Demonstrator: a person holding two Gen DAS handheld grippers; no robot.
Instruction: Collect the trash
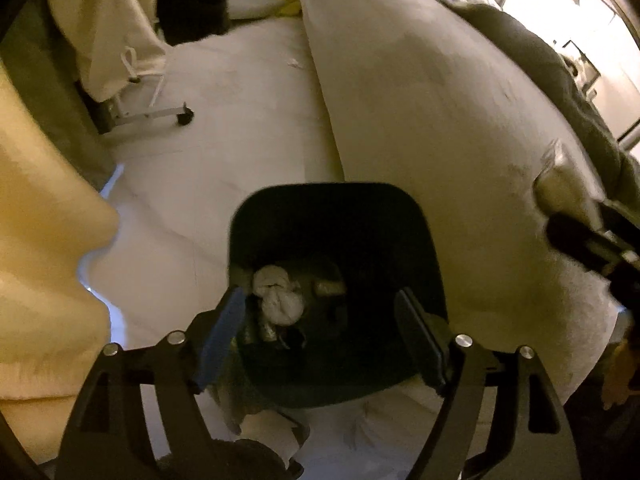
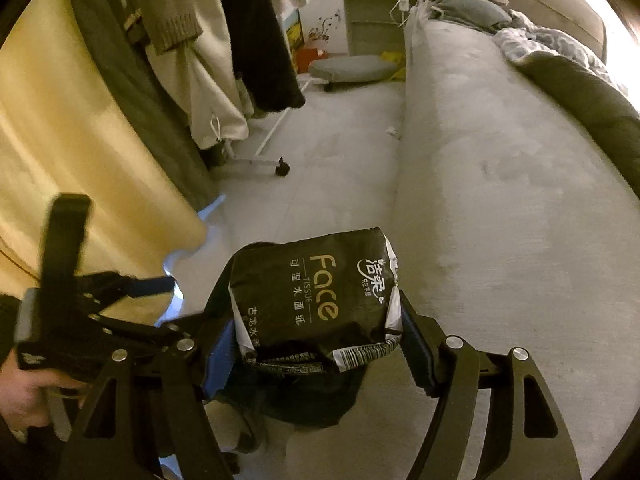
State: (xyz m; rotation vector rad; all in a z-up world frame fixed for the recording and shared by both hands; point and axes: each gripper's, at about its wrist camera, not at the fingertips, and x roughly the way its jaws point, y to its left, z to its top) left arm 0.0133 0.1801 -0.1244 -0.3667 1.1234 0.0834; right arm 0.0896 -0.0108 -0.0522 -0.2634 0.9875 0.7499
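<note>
A black trash bin [image 1: 336,216] stands on the pale floor beside the bed. Crumpled white tissue [image 1: 276,294] and other scraps lie at its bottom. My left gripper [image 1: 320,320] hangs open right over the bin's mouth, with nothing between its pads. My right gripper [image 2: 320,340] is shut on a black "Face" tissue pack [image 2: 312,296], its blue pads pressing the pack's two ends. The pack is just above the bin [image 2: 304,396], which it mostly hides. The right gripper [image 1: 580,240] shows blurred at the right edge of the left wrist view. A blue-padded finger [image 2: 152,282] of the left gripper appears in the right wrist view.
The bed [image 2: 500,184] with a dark blanket [image 2: 592,96] fills the right side. Clothes hang on a wheeled rack [image 2: 264,160] at the left, beside a yellow fabric [image 2: 60,160]. A round grey cushion [image 2: 352,68] and a white cabinet [image 2: 372,12] lie further back. A small scrap [image 2: 393,132] lies by the bed.
</note>
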